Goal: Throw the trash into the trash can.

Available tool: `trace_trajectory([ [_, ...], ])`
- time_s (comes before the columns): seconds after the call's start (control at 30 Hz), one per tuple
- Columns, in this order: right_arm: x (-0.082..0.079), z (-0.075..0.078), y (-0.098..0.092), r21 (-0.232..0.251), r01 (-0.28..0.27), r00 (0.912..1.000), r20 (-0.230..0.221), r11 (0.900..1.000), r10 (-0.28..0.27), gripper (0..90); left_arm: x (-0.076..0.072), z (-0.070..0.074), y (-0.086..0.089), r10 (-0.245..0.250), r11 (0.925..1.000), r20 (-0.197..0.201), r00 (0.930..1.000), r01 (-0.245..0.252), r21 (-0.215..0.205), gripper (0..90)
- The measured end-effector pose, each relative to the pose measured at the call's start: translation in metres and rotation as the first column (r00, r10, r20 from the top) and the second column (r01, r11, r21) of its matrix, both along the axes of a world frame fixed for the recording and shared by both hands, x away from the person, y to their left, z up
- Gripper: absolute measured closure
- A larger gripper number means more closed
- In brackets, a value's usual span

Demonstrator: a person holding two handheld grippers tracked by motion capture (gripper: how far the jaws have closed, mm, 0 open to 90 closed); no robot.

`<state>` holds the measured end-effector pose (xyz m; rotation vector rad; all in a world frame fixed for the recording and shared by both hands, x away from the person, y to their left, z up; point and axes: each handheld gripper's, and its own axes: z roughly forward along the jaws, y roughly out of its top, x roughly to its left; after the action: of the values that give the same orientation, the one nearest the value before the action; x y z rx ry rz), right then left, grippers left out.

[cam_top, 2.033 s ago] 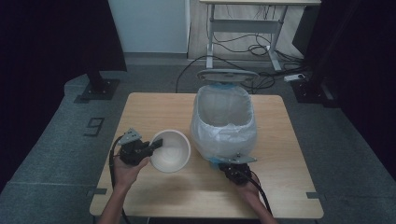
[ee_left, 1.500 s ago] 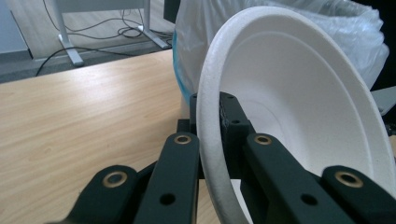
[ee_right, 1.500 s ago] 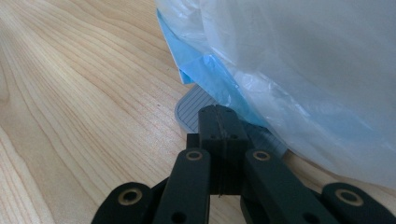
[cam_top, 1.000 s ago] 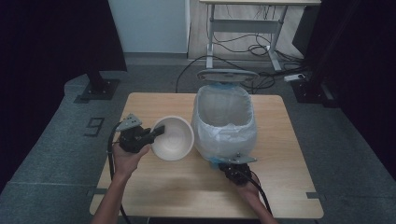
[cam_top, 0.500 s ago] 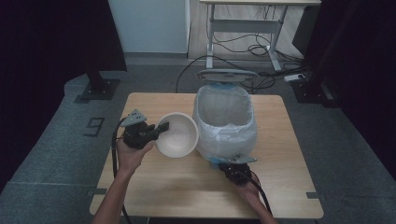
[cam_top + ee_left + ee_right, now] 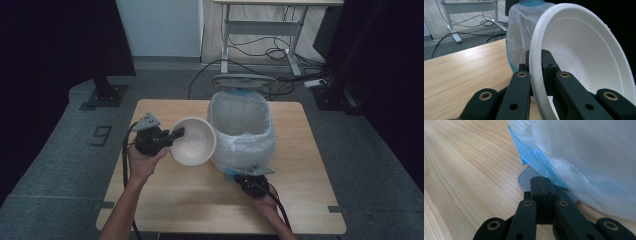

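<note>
The left hand-held gripper [image 6: 176,134], clamped on the white foam bowl's [image 6: 194,141] rim, has tilted it nearer the lined bin [image 6: 242,131]; the right hand-held gripper [image 6: 541,185] is closed, seemingly on the bin's pedal [image 6: 527,178].

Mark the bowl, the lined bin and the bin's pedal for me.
Bowl [image 6: 192,142]: high view, on its inner bottom.
Bin [image 6: 248,142]: high view, on the bag-covered front wall.
Pedal [image 6: 527,178]: right gripper view, on its ribbed grey top, just ahead of the jaws.
</note>
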<state>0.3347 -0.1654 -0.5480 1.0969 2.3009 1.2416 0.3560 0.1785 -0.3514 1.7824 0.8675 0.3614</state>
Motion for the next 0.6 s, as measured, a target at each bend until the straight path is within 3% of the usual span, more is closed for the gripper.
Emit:
trace_trajectory([
  [0.6, 0.000, 0.000, 0.000, -0.003, 0.000, 1.0000, 0.002, 1.000, 0.000, 89.7, 0.007, 0.016, -0.013, -0.018, 0.9998, 0.014, 0.9997, 0.018, 0.000, 86.4],
])
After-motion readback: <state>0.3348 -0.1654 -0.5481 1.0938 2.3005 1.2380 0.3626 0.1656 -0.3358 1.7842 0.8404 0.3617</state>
